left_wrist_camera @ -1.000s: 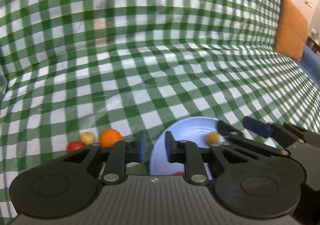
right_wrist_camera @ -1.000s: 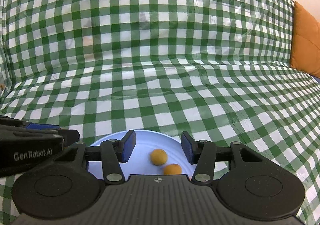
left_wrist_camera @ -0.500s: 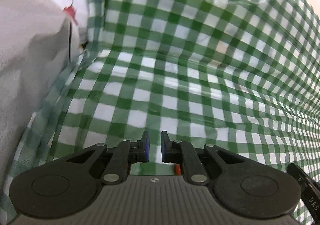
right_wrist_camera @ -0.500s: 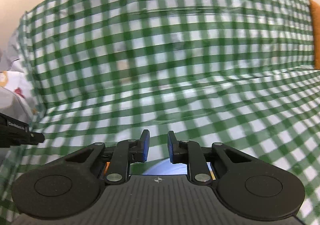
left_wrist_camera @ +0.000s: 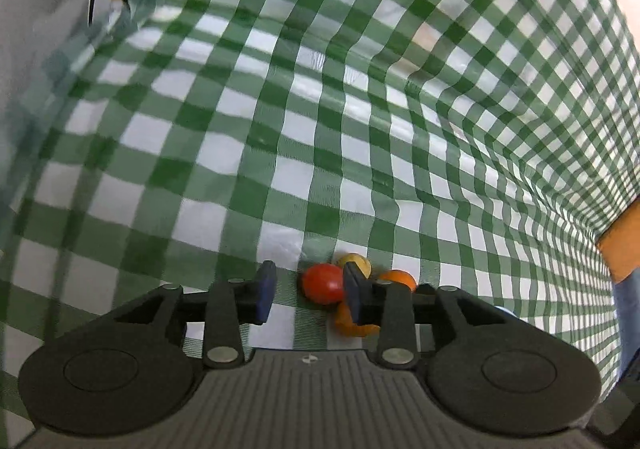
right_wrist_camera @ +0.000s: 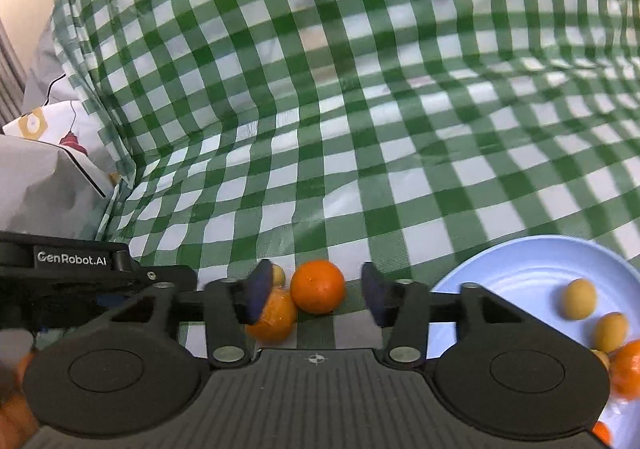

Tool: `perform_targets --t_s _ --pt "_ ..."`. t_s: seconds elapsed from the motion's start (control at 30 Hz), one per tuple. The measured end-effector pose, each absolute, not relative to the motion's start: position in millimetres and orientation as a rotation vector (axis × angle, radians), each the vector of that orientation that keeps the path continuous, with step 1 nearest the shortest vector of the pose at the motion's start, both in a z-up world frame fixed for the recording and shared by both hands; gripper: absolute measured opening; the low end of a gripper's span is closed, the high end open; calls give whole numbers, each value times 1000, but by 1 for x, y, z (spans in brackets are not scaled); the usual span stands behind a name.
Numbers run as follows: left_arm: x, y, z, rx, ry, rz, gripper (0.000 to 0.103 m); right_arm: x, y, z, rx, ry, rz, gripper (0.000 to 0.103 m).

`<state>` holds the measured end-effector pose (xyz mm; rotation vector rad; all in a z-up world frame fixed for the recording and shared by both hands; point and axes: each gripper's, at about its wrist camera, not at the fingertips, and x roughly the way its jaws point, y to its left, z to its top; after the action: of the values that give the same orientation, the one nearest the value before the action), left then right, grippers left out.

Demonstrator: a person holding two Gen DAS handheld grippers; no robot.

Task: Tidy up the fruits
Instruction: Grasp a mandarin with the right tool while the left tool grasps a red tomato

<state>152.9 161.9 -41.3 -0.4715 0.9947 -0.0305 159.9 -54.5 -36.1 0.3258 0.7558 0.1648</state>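
Observation:
Loose fruit lies on the green checked cloth [left_wrist_camera: 280, 153]. In the left wrist view a red fruit [left_wrist_camera: 322, 283] sits between the fingers of my left gripper [left_wrist_camera: 308, 291], close to the right pad; the jaws are opening and do not press it. A small yellow fruit [left_wrist_camera: 354, 263] and two oranges [left_wrist_camera: 396, 279] crowd behind that pad. In the right wrist view an orange [right_wrist_camera: 318, 286] lies between the opening jaws of my right gripper [right_wrist_camera: 316, 295], untouched. A second orange [right_wrist_camera: 272, 315] and a small yellow fruit [right_wrist_camera: 278, 275] sit by its left pad.
A light blue plate [right_wrist_camera: 520, 269] at the right holds two yellowish fruits [right_wrist_camera: 578, 298] and an orange [right_wrist_camera: 628, 369]. The left gripper's black housing [right_wrist_camera: 80, 269] reaches in from the left. A white printed cushion [right_wrist_camera: 48, 169] lies left, and an orange cushion [left_wrist_camera: 624, 245] far right.
Both views have swung left, from over the blue plate to the loose fruit on the cloth. Both grippers closed half a second ago and now stand apart around a fruit.

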Motion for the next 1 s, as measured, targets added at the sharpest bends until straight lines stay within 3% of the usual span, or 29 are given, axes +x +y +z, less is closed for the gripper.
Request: perform_targets --t_s 0.5,0.53,0.6,1.0 --pt "176 147 -68 -499 1024 -10 42 193 -47 -61 318 854 141 56" --pt "176 145 -68 -485 1028 -17 40 194 -45 -61 313 859 146 55" --pt "177 141 -67 -446 1040 -15 33 195 -42 -61 294 864 162 40" --pt "173 145 -59 -232 1046 69 35 185 -45 -49 200 821 155 39"
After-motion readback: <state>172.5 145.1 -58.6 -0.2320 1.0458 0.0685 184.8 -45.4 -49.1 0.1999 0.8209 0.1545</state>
